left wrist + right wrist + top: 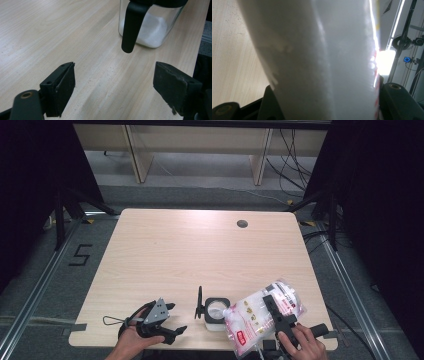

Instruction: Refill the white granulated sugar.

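Near the worktop's [165,245] front edge, toward the left corner: left gripper [167,320], fingers [60,87] spread wide with nothing between, resting low and aimed at the jar [216,312], probably ready to steady it. Just right, at mid front edge: jar, glass-walled, part-filled with white grains, lid [199,303] flipped up on its left so the mouth stays clear. Right of that, toward the right corner: bag [260,312] clamped in the right gripper [281,320], tilted, corner at the jar's mouth, seemingly for pouring.
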